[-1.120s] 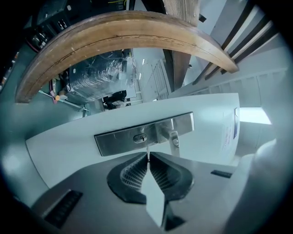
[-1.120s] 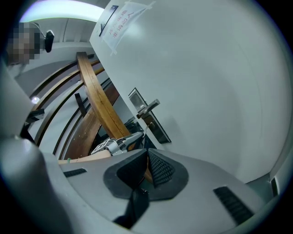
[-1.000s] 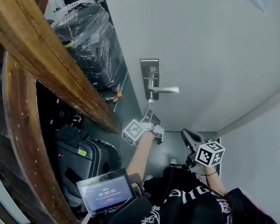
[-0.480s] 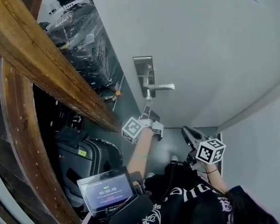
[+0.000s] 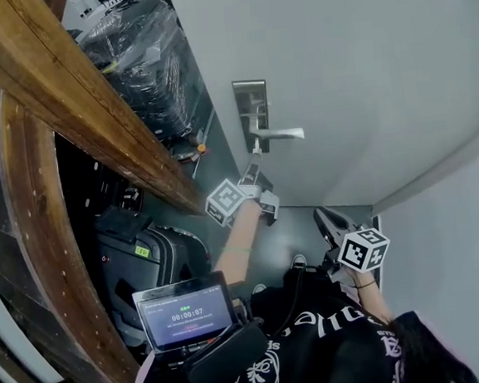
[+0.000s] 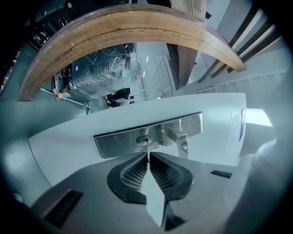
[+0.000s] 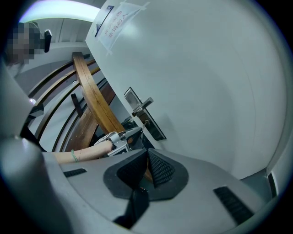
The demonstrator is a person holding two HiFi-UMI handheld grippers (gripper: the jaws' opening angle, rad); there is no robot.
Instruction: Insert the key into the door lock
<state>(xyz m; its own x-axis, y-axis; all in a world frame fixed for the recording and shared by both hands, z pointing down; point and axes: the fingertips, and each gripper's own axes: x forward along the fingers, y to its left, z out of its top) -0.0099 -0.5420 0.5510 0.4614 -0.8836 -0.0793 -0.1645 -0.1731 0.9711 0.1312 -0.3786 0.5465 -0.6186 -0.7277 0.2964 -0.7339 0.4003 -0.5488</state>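
Note:
The slim metal key (image 6: 148, 148) is clamped between the black pads of my left gripper (image 6: 149, 157), which points level at the door. The key's tip meets the oval keyhole (image 6: 143, 140) in the steel lock plate (image 6: 119, 142), just left of the lever handle (image 6: 181, 140); how deep it sits I cannot tell. In the head view the left gripper (image 5: 253, 170) reaches up under the handle (image 5: 283, 133) on the white door (image 5: 362, 67). My right gripper (image 5: 332, 222) hangs back by the person's side, jaws shut and empty (image 7: 147, 161).
A curved wooden handrail (image 5: 73, 101) crosses the left side close to the left arm. Behind it stand a plastic-wrapped stack (image 5: 145, 61) and a dark suitcase (image 5: 149, 257). A small screen (image 5: 184, 315) sits at the person's chest. A paper notice (image 7: 114, 20) hangs on the door.
Only the head camera has shifted a little; the left gripper keeps the key at the lock and the right gripper stays by the person's side.

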